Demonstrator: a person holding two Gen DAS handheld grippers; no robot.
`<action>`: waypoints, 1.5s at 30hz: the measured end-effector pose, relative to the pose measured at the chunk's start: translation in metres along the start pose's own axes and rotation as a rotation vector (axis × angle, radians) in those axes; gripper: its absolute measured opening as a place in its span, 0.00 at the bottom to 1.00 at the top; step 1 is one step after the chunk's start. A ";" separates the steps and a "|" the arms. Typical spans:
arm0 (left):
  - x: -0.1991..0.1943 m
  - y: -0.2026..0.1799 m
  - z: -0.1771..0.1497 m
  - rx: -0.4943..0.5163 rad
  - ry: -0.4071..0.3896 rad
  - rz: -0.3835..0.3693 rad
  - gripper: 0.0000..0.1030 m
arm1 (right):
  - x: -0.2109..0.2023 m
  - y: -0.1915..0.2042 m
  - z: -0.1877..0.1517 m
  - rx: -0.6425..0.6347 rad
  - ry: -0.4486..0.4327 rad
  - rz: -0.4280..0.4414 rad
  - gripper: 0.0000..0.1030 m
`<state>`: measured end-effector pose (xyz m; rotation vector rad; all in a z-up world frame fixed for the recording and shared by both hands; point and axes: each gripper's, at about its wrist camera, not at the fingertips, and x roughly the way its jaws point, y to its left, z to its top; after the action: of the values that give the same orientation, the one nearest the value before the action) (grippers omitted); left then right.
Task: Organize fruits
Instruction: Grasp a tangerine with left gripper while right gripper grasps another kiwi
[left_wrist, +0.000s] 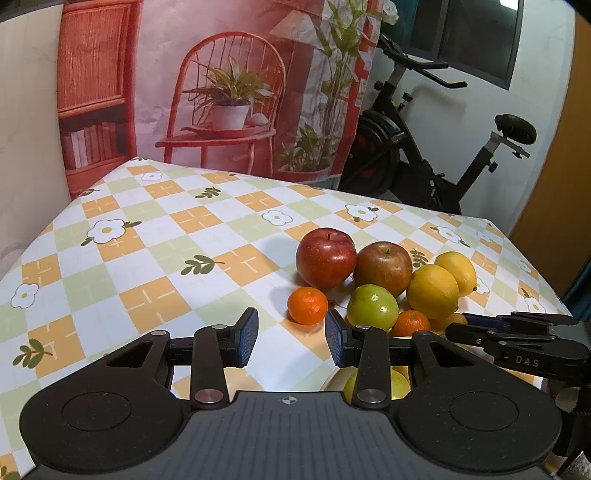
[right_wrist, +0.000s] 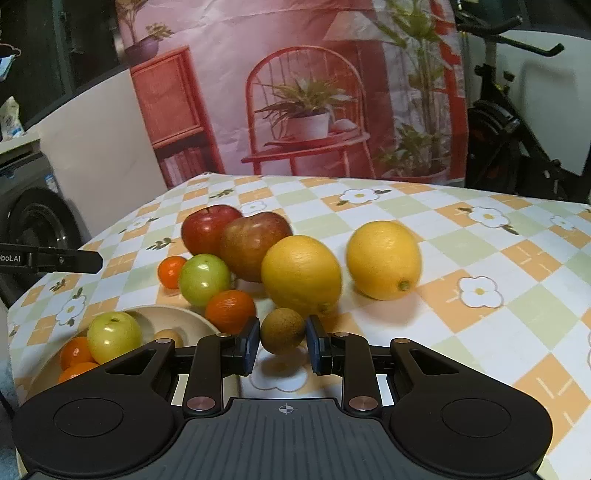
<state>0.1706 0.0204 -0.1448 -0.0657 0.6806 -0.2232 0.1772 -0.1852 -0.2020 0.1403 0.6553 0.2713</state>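
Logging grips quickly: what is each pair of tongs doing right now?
Left tongs: open, holding nothing.
Right tongs: closed on the small brown fruit.

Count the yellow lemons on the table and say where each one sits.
2. The nearer lemon sits just behind the right gripper, against the fruit cluster. The other lemon sits apart to its right on the tablecloth. None shows in the bowl.

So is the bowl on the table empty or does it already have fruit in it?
Not empty: the bowl holds a green apple, tangerines and a small brown fruit.
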 end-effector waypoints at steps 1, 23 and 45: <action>0.002 0.000 0.002 0.004 0.001 -0.001 0.41 | -0.001 -0.002 -0.001 0.004 -0.004 -0.003 0.24; 0.030 -0.002 0.013 0.049 0.036 0.005 0.42 | -0.008 -0.014 -0.011 0.086 -0.045 0.008 0.24; 0.059 -0.005 0.015 0.059 0.082 -0.018 0.43 | -0.008 -0.015 -0.012 0.087 -0.045 0.017 0.24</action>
<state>0.2234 0.0018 -0.1689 -0.0060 0.7548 -0.2643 0.1669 -0.2014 -0.2094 0.2348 0.6217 0.2552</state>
